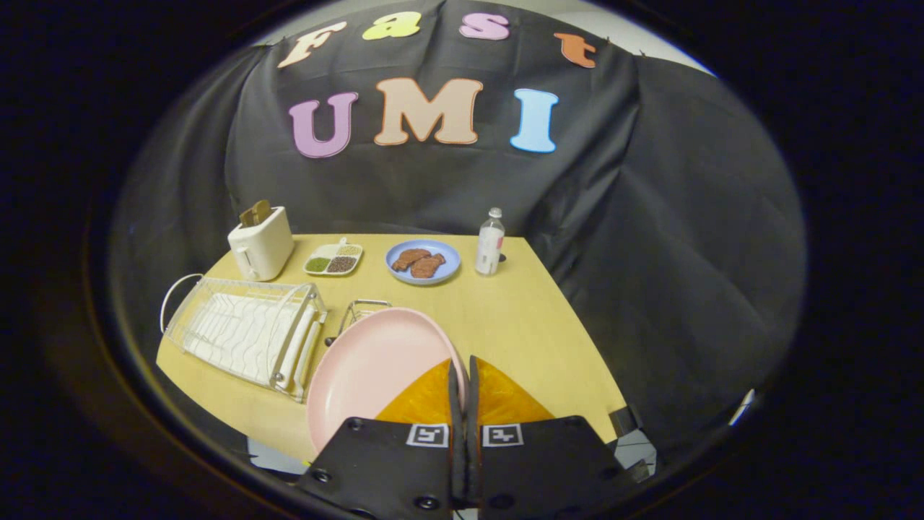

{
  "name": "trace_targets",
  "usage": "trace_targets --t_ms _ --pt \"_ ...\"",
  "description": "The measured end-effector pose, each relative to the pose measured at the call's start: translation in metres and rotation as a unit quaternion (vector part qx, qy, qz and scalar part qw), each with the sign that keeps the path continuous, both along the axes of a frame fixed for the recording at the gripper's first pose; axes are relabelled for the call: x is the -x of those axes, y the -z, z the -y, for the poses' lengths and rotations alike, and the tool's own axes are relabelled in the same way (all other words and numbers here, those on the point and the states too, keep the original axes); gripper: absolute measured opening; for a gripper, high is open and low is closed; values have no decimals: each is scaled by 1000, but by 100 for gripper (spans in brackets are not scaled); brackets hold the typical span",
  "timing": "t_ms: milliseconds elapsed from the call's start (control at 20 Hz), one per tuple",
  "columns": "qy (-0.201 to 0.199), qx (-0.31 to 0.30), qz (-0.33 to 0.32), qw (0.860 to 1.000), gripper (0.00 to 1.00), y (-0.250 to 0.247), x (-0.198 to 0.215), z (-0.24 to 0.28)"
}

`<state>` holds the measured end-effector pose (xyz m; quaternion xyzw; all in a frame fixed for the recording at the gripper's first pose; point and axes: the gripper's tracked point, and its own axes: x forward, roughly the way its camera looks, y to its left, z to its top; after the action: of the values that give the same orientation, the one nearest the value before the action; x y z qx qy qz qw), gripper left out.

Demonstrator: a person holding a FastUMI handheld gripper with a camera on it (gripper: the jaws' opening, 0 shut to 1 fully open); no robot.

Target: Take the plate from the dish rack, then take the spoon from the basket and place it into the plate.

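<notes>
The gripper (pixel 463 372) was clamped on the rim of the pink plate (pixel 368 368), held above the table (pixel 520 318) beside the rack (pixel 245 336). Pinched only at its edge, the plate could likely tilt, slip, or knock the basket (pixel 361 309) behind it.

The gripper (pixel 463 375) has a broad black body with angled, faceted plates spreading to either side, fastened by round dark screws along their edges. Two small square black-and-white markers (pixel 465 435) sit side by side near the base of the fingers. The two fingers (pixel 455 404) are thin, flat, upright blades.
</notes>
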<state>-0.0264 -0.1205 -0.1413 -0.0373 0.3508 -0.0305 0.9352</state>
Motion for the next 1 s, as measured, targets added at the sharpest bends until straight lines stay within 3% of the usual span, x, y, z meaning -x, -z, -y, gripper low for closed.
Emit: trace_targets --t_ms 400,1000 --pt "24 -84 -35 996 3 69 21 17" --pt "37 -146 -67 986 4 146 26 11"
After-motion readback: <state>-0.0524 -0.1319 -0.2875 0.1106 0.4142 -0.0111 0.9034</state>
